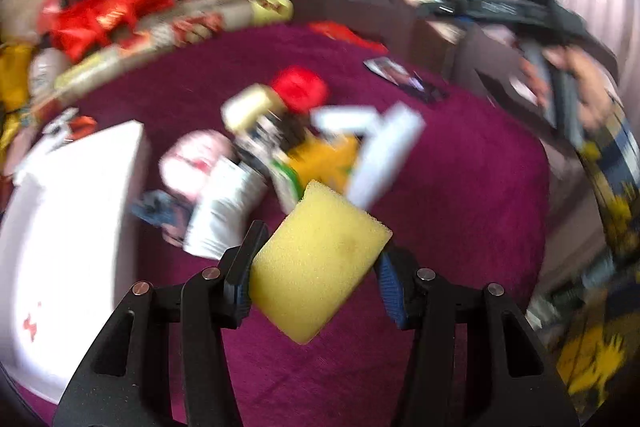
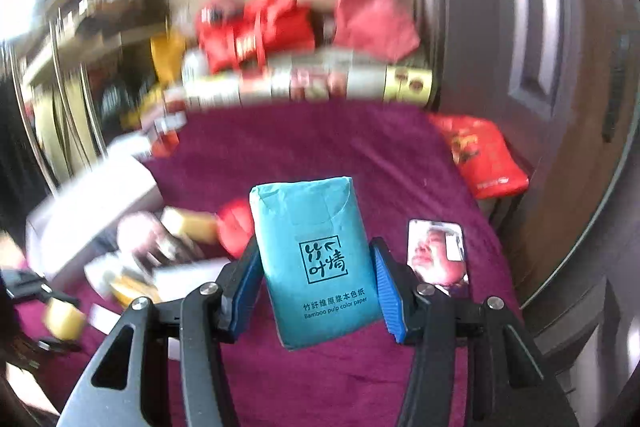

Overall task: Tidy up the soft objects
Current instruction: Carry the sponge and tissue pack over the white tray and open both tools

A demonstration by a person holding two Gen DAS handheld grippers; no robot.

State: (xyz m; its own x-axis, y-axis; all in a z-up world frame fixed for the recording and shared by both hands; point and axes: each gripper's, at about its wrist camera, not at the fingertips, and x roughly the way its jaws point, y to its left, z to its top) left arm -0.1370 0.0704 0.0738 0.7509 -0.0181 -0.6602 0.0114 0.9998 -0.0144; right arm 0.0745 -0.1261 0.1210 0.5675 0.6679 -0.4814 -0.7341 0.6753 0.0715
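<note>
My left gripper [image 1: 316, 263] is shut on a yellow sponge [image 1: 316, 267], held tilted above the magenta cloth [image 1: 460, 207]. My right gripper [image 2: 316, 275] is shut on a teal tissue pack [image 2: 316, 267] with dark print, held upright above the same cloth [image 2: 320, 147]. In the left wrist view the right gripper [image 1: 424, 1] shows at the upper right, blurred, with a hand [image 1: 588, 95] on its handle. In the right wrist view the left gripper's yellow sponge [image 2: 64, 319] appears at the lower left, blurred.
A blurred pile lies mid-cloth: a red object [image 1: 300, 89], white boxes [image 1: 384, 155], a pink-white packet [image 1: 196, 163]. A white bin [image 1: 68, 227] stands at the left. A phone [image 2: 438, 255] and a red bag [image 2: 484, 155] lie to the right. Red bags [image 2: 260, 27] and boxes [image 2: 304, 83] line the far edge.
</note>
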